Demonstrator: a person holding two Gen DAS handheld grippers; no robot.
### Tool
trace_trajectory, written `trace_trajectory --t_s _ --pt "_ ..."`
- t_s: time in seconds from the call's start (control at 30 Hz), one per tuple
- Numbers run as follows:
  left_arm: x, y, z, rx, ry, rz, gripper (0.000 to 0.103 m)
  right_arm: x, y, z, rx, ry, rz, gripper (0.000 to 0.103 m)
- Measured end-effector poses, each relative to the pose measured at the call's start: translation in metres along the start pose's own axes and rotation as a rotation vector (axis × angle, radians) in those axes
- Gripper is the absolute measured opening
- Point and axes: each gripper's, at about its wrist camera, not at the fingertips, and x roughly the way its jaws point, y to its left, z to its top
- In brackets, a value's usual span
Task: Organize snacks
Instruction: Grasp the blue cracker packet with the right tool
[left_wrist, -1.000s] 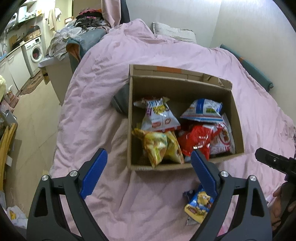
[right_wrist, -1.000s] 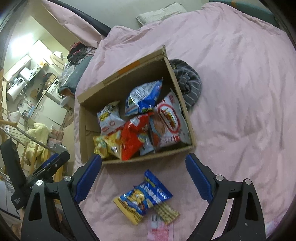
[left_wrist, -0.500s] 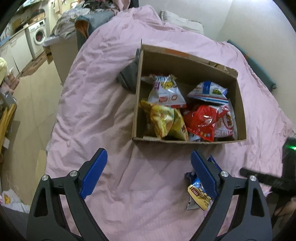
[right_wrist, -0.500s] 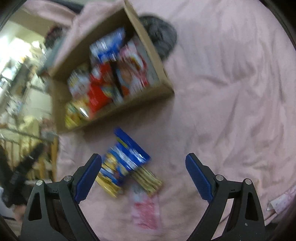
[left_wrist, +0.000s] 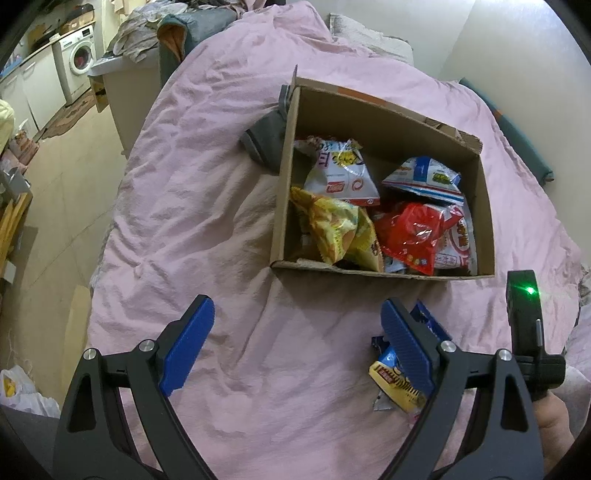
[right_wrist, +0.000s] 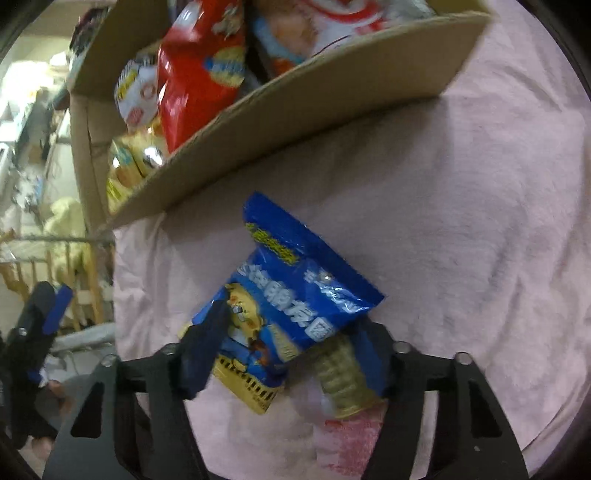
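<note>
1. My left gripper (left_wrist: 297, 341) stands wide open with nothing between its blue pads, hovering over the pink bedspread (left_wrist: 207, 192).
2. My right gripper (right_wrist: 291, 354) has its jaws narrowed around the blue snack bag (right_wrist: 291, 295); the left pad overlaps the bag's lower corner, but I cannot tell whether the pads are actually pressing it.
3. The blue snack bag lies on the bedspread just outside the near wall of the cardboard box (left_wrist: 284, 206); in the left view it (left_wrist: 391, 369) sits at about 4 o'clock, partly behind my right pad.
4. Its print is white East Asian lettering over a yellow cartoon figure and a yellow strip at the bottom edge; I cannot read the words.
5. A ridged tan wafer pack (right_wrist: 341, 376) and a pink packet (right_wrist: 345, 443) lie touching the bag at 6 o'clock.
6. Inside the box: a white bag (left_wrist: 341, 173) with a red label, a yellow bag (left_wrist: 336, 229), a red bag (left_wrist: 413, 232), a white-and-blue bag (left_wrist: 424, 177); their writing is illegible.
7. A grey striped cloth (left_wrist: 267, 138) lies against the box at 12 o'clock.
8. A washing machine (left_wrist: 75, 62) stands at 10 o'clock beside the bed, on a beige floor.
</note>
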Motion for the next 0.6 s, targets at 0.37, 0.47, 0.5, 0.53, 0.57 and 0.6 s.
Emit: trace_trajectory --t_s 0.37,0.47,0.5,0.53,0.57,0.6 --pt "0.006 -0.007 -0.006 0.011 0.023 -0.006 0.09 -0.037 0.019 -0.007 -0.123 -0.148 0.057 0.025" --pt "0.012 -0.016 -0.008 0.021 0.033 -0.008 0.09 -0.053 0.018 -0.014 -0.139 -0.193 0.074 0.024" --pt "0.015 -0.018 -0.009 0.022 0.04 -0.009 0.09 -0.059 0.016 -0.017 -0.139 -0.207 0.069 0.024" --pt "0.019 -0.022 -0.011 0.022 0.053 -0.017 0.09 -0.063 0.014 -0.016 -0.142 -0.213 0.064 0.024" --pt "0.023 -0.025 -0.013 0.021 0.066 -0.025 0.09 -0.065 0.013 -0.018 -0.145 -0.221 0.06 0.024" --pt "0.029 -0.029 -0.016 0.021 0.087 -0.037 0.09 -0.07 0.01 -0.019 -0.147 -0.232 0.054 0.024"
